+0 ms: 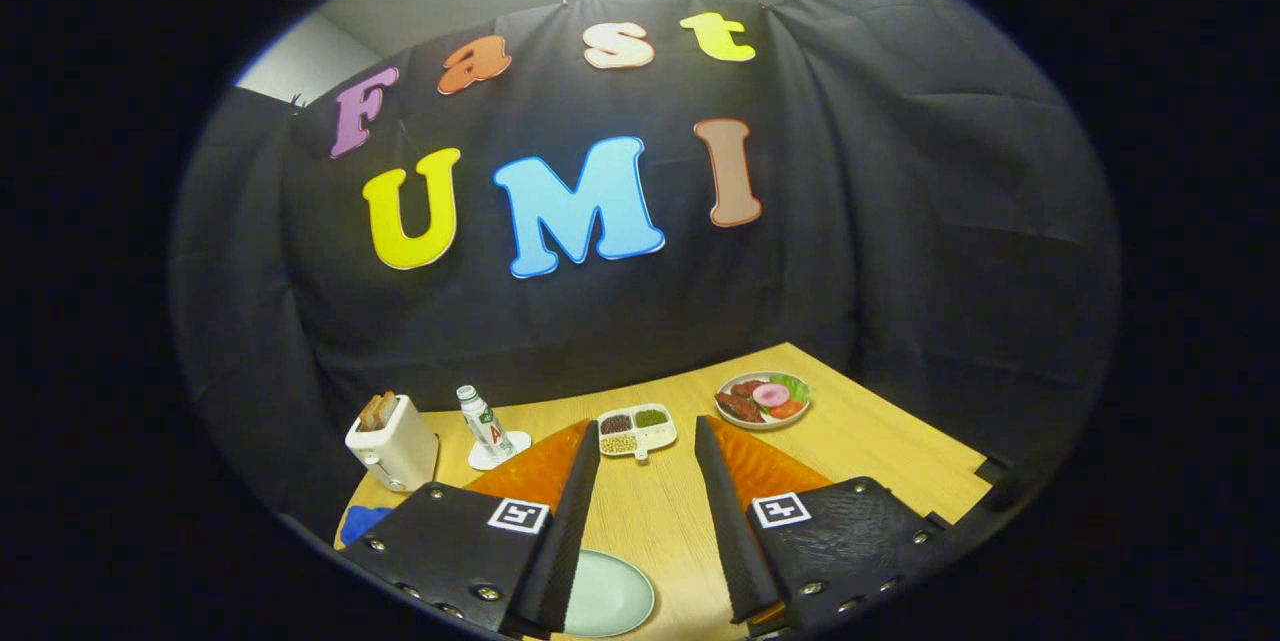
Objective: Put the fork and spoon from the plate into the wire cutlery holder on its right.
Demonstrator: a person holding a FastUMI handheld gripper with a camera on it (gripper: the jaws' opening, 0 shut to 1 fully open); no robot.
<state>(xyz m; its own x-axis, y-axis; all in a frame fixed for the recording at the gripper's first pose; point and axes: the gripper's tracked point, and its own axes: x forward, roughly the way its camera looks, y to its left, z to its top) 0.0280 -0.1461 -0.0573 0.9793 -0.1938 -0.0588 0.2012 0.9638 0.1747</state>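
Observation:
My gripper [645, 441] is held high above a wooden table [880, 451], its two fingers spread wide apart with nothing between them. Below, between the finger bases, a pale green plate [605, 596] lies on the wood, partly hidden by the left finger [575, 511]. I cannot make out any cutlery on its visible part. I cannot make out a wire cutlery holder in this view.
Beyond the fingertips sit a small white divided dish [637, 429] of grains, a plate of food [764, 398] further right, a bottle on a white coaster [484, 426] and a white toaster [393, 443] with bread. A blue cloth [360, 521] lies by the left finger.

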